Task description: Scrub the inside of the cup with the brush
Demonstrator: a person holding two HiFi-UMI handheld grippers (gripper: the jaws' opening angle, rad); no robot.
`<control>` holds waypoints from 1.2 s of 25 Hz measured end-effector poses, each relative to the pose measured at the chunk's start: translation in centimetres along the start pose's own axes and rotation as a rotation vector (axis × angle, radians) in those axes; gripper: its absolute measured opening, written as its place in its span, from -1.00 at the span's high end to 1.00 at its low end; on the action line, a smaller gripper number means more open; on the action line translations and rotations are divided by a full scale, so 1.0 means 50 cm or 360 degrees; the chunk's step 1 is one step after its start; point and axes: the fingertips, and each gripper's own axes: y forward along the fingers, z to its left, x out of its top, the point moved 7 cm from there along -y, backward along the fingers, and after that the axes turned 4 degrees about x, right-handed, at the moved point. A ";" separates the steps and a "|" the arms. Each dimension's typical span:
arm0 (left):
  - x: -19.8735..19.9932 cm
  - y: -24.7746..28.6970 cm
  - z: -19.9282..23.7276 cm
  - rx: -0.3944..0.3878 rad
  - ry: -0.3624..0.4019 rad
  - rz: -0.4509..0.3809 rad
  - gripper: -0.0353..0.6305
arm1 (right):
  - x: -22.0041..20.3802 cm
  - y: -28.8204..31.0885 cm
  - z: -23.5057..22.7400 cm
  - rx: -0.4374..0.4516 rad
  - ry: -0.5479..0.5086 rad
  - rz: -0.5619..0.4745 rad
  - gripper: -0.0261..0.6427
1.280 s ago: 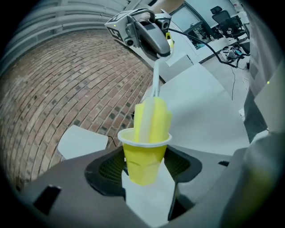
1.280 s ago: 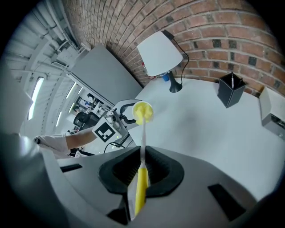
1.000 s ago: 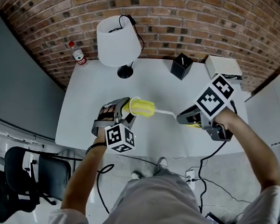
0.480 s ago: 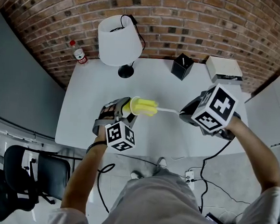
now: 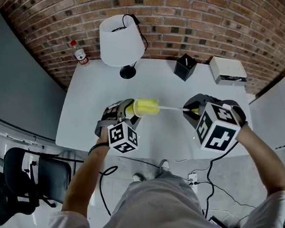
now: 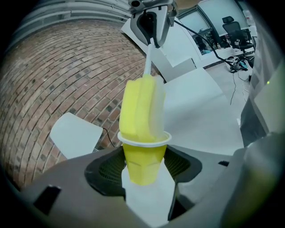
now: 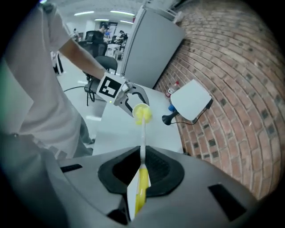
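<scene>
My left gripper (image 5: 125, 110) is shut on a small cup (image 6: 141, 158) with a white rim and yellow walls, held above the white table (image 5: 89, 107) with its mouth turned to the right. My right gripper (image 5: 191, 110) is shut on the yellow handle (image 7: 140, 191) of a brush. The thin white shaft (image 5: 170, 108) runs left to the yellow sponge head (image 5: 147, 106). That sponge head (image 6: 140, 111) sits partly inside the cup, most of it sticking out past the rim. In the right gripper view the brush head (image 7: 142, 114) meets the cup far ahead.
A white table lamp (image 5: 119, 41) stands at the table's back left, a plastic bottle (image 5: 80, 55) beside it. A black pen holder (image 5: 185, 66) and a white box (image 5: 227, 69) sit at the back right. Cables trail on the floor below the table edge.
My right gripper has rolled about the brush's axis and shifted slightly left, its marker cube swinging downward. The sponge head has slid a little deeper into the cup. The left gripper holds still.
</scene>
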 end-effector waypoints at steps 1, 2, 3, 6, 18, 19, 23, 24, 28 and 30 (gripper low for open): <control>0.000 0.000 0.000 -0.0001 -0.0008 -0.0003 0.04 | 0.003 0.000 0.005 -0.0039 -0.0079 0.0016 0.83; 0.001 0.000 0.000 -0.0002 -0.0014 -0.0005 0.04 | 0.005 0.001 0.009 -0.0076 -0.0154 0.0033 0.83; 0.003 0.001 0.000 -0.0004 -0.0016 -0.0008 0.04 | 0.007 0.002 0.013 -0.0108 -0.0221 0.0048 0.83; 0.009 0.000 -0.003 -0.0012 0.0004 -0.0017 0.04 | 0.010 0.006 0.020 -0.0170 -0.0355 0.0083 0.83; 0.059 -0.010 -0.010 0.0002 0.0112 -0.0081 0.04 | 0.031 0.026 0.043 -0.0309 -0.0624 0.0195 0.83; 0.066 -0.011 -0.010 0.0005 0.0123 -0.0090 0.04 | 0.033 0.030 0.044 -0.0313 -0.0631 0.0206 0.83; 0.084 -0.011 -0.011 0.0011 0.0149 -0.0088 0.04 | 0.044 0.043 0.048 -0.0364 -0.0656 0.0252 0.83; 0.083 -0.010 -0.012 0.0008 0.0152 -0.0082 0.04 | 0.046 0.045 0.049 -0.0373 -0.0654 0.0254 0.83; 0.074 -0.008 -0.017 0.0009 0.0164 -0.0069 0.04 | 0.046 0.053 0.055 -0.0302 -0.0553 0.0220 0.83; 0.073 -0.008 -0.019 0.0017 0.0170 -0.0072 0.04 | 0.045 0.052 0.048 -0.0225 -0.0410 0.0180 0.83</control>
